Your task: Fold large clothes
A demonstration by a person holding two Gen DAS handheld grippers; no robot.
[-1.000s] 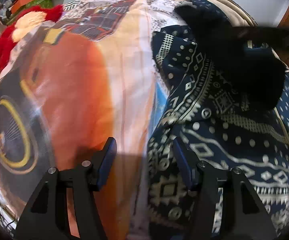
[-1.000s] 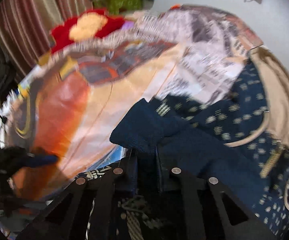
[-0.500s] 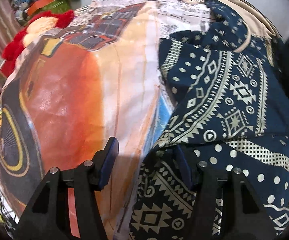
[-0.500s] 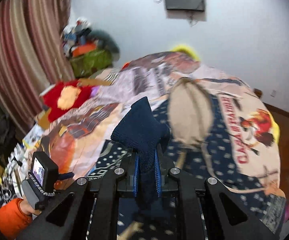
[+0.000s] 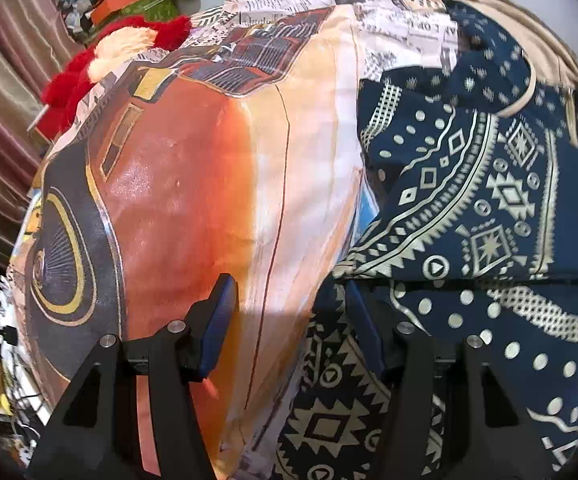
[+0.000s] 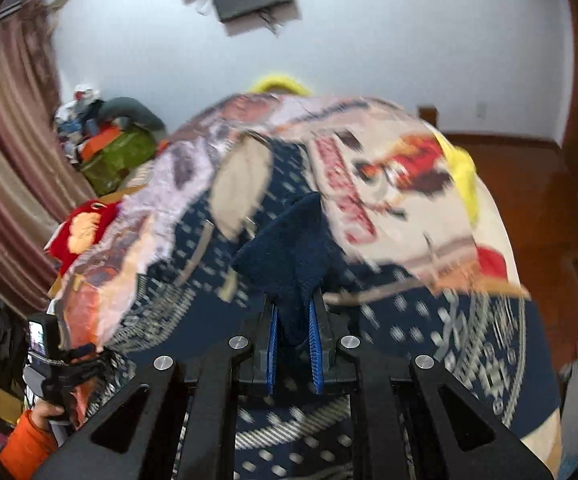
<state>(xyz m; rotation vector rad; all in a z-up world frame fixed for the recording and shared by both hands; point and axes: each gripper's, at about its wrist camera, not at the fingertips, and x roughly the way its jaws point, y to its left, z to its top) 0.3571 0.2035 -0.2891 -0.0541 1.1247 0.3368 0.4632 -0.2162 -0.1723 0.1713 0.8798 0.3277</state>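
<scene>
Navy patterned garment (image 6: 289, 248) sits pinched in right hand-held gripper (image 6: 294, 320); left hand-held gripper (image 5: 289, 320) gapes over bedspread (image 5: 193, 184).

left hand-held gripper (image 5: 289, 320): agape | navy patterned garment (image 5: 489, 208) (on bedspread (image 5: 209, 160))

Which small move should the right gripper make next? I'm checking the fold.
Probably carry the pinched navy cuff across the patterned garment and lay it down: the right gripper is shut on it, raised, while the left gripper hovers open at the garment's edge.
</scene>
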